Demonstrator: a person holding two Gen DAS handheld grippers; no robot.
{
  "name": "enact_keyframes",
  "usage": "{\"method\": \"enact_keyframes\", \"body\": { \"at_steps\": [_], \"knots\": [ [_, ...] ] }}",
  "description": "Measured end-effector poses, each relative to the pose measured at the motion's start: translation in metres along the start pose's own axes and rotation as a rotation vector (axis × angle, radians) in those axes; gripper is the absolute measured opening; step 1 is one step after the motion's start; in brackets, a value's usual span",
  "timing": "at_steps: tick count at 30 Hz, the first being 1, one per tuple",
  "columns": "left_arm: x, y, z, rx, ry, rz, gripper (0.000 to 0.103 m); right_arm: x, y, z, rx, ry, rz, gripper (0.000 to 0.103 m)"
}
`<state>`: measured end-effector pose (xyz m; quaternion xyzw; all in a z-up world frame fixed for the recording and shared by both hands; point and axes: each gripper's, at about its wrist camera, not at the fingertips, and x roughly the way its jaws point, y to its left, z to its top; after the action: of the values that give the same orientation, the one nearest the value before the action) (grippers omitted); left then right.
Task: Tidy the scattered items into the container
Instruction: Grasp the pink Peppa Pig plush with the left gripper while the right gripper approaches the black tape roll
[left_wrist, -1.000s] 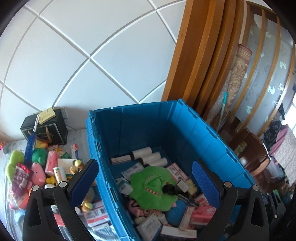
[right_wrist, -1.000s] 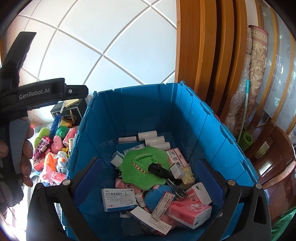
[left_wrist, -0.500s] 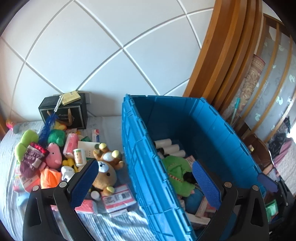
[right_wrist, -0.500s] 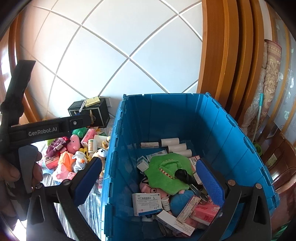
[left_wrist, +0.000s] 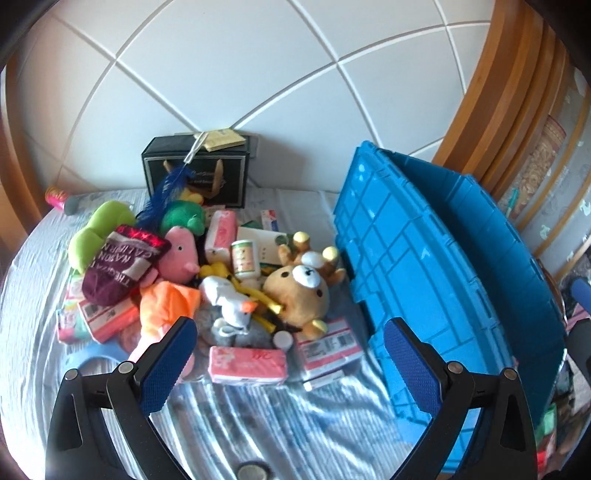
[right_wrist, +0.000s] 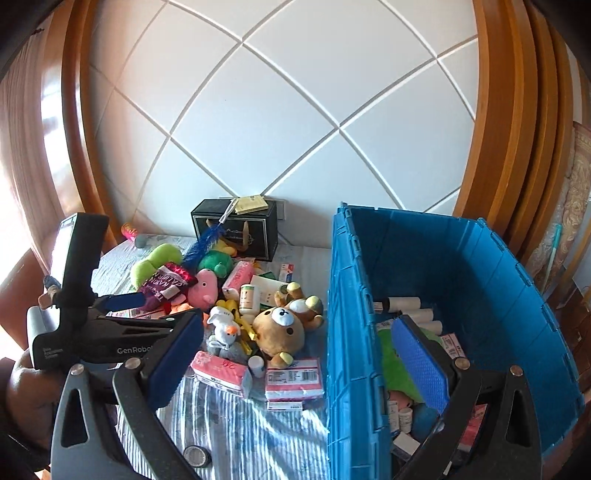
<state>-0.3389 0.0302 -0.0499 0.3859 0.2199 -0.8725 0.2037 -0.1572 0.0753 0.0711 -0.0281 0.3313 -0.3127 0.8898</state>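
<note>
Hovering over the pile: left gripper (left_wrist: 288, 365), its blue-padded jaws spread wide and holding nothing, is hanging above the near edge of the scattered heap on the striped grey bedcover (left_wrist: 258, 417).
Right gripper: right gripper (right_wrist: 295, 362) is also gaping apart and carrying nothing, straddling the near left wall of the big blue plastic crate (right_wrist: 347, 332).
Container: the crate is sitting at the right of the heap, with a green plush (right_wrist: 391, 354) and white paper rolls (right_wrist: 406, 304) lying inside.
Scattered items: brown plush bear with yellow ears (left_wrist: 299, 288) is lying just beside the crate wall; a white plush duck with an orange beak (left_wrist: 231, 304) is touching its left side.
Near edge: a pink tissue pack (left_wrist: 247, 363) and a pink-and-white barcoded box (left_wrist: 328, 343) are lying side by side, nearest the left gripper.
Far side: a black gift box (left_wrist: 195, 173) is standing against the white panelled wall (left_wrist: 258, 74).
</note>
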Motion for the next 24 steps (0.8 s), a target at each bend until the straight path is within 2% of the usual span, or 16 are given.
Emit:
{"method": "enact_keyframes", "body": {
  "at_steps": [9, 17, 24],
  "knots": [
    [0.029, 0.082, -0.027, -0.045, 0.072, 0.042, 0.102, 0.026, 0.033, -0.016, 0.014, 0.059, -0.001, 0.103],
    [0.072, 0.126, -0.042, -0.053, 0.127, 0.037, 0.102, 0.043, 0.044, -0.038, 0.036, 0.102, -0.032, 0.103],
    [0.127, 0.157, -0.054, -0.030, 0.172, 0.028, 0.102, 0.059, 0.049, -0.061, 0.070, 0.160, -0.038, 0.103]
  ]
}}
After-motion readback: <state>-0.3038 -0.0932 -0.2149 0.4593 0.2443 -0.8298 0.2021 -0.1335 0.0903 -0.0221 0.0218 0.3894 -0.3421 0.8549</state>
